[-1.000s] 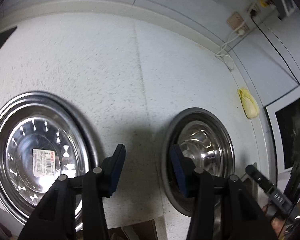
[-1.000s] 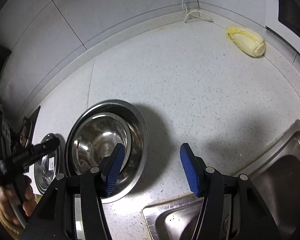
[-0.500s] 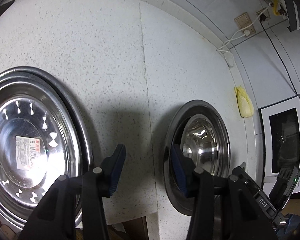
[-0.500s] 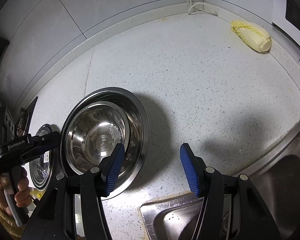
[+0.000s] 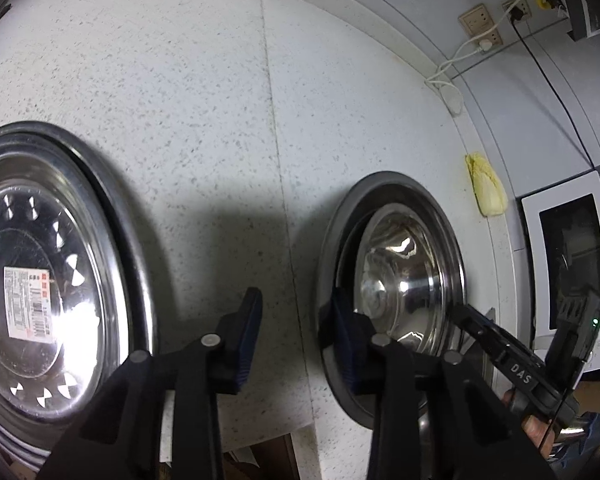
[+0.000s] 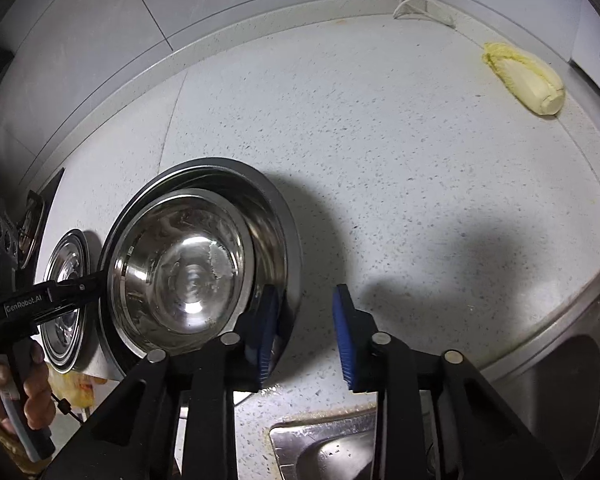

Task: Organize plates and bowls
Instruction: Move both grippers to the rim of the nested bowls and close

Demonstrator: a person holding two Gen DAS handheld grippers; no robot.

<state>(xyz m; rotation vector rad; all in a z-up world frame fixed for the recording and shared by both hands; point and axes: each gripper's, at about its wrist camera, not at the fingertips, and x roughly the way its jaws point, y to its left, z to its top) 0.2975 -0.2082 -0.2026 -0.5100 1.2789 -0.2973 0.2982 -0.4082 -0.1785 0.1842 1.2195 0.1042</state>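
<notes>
Both grippers — left gripper (image 5: 290,332); right gripper (image 6: 305,332) — closing astride the large bowl (image 6: 288,224) rim (pads not yet touching).

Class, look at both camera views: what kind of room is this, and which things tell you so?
Most likely a home kitchen: a speckled countertop with a steel sink set in it, a white microwave at its end, and a napa cabbage beside the wall.
</notes>
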